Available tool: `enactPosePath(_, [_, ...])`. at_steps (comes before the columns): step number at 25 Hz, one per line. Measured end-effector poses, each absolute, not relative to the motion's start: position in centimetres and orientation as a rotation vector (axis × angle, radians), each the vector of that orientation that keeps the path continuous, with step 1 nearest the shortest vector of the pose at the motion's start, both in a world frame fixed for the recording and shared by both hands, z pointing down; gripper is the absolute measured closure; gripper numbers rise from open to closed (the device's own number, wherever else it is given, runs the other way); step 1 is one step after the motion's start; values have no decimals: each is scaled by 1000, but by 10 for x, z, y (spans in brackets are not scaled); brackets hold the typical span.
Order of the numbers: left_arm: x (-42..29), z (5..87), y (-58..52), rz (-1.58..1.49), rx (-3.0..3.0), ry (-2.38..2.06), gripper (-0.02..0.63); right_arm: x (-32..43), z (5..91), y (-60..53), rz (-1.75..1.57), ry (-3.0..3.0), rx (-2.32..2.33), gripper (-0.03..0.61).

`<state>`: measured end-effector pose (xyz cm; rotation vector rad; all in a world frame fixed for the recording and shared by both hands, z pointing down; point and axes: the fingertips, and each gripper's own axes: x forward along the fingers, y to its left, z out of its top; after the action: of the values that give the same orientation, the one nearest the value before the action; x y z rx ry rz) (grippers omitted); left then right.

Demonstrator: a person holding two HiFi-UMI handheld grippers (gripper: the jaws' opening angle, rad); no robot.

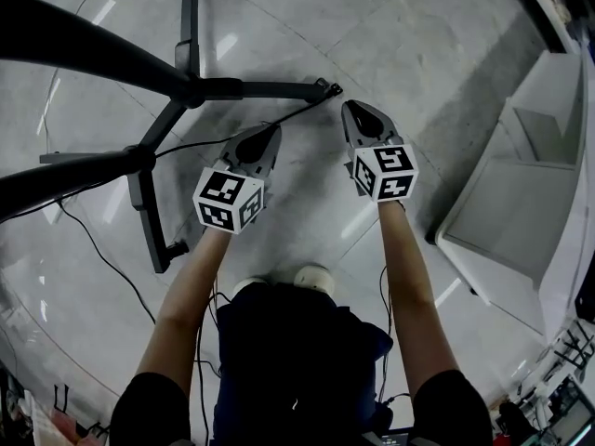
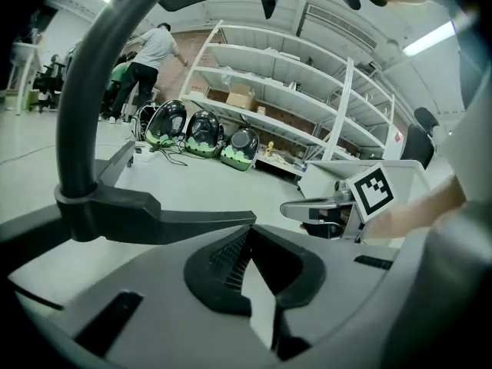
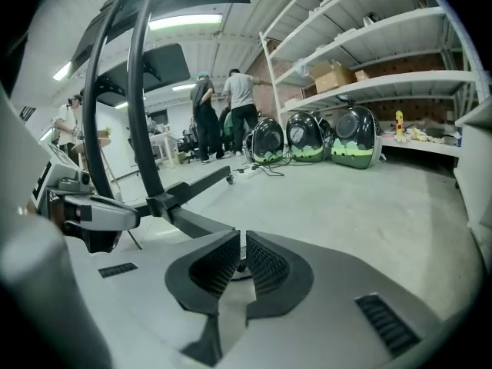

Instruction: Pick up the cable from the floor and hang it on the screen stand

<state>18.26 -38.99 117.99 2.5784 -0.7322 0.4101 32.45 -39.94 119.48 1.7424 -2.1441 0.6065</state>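
A cardboard box [image 3: 334, 75] sits on the shelving [image 3: 369, 21]; its contents cannot be seen. The black cable [image 1: 299, 109] lies on the floor [image 1: 307, 212] beside a leg of the screen stand [image 1: 191, 86]. Part of it passes out of sight beneath the left hand-held gripper [image 1: 272, 130], whose jaws are together with nothing visible between them. The right hand-held gripper [image 1: 350, 108] is closed too.

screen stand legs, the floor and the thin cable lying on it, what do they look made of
Screen stand legs: probably painted metal with a matt black finish, judging by the straight, square-edged bars.
Floor: polished stone or tile; it is pale grey, veined and mirrors the ceiling lights.
Cable: thin, black and limply curved, so likely rubber or plastic sheathing.
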Motion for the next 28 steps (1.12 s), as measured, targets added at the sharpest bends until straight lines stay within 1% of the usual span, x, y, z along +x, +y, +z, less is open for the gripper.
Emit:
enactPosePath(7, [193, 1217, -399, 376, 2590, -695, 607, 341, 1244, -415, 608, -2133, 1762, 554])
enactPosePath(10, [199, 1227, -400, 382, 2628, -669, 607, 346, 1266, -420, 573, -2108, 1734, 545])
enactPosePath(13, [200, 1233, -401, 338, 2610, -657, 607, 347, 1280, -426, 550, -2104, 1717, 512])
enactPosePath(15, [199, 1236, -402, 311, 2591, -667, 607, 348, 1289, -431, 557, -2100, 1709, 454])
enactPosePath(17, [197, 1238, -402, 303, 2594, -681, 607, 351, 1299, -435, 582, -2088, 1711, 420])
enactPosePath(19, [195, 1241, -402, 309, 2594, -691, 607, 351, 1306, -441, 602, -2083, 1707, 405])
enactPosePath(24, [196, 1241, -403, 307, 2593, -680, 607, 350, 1317, -454, 574, -2023, 1666, 402])
enactPosePath(28, [198, 1240, -403, 292, 2591, -669, 607, 350, 1329, -459, 628, -1990, 1640, 399])
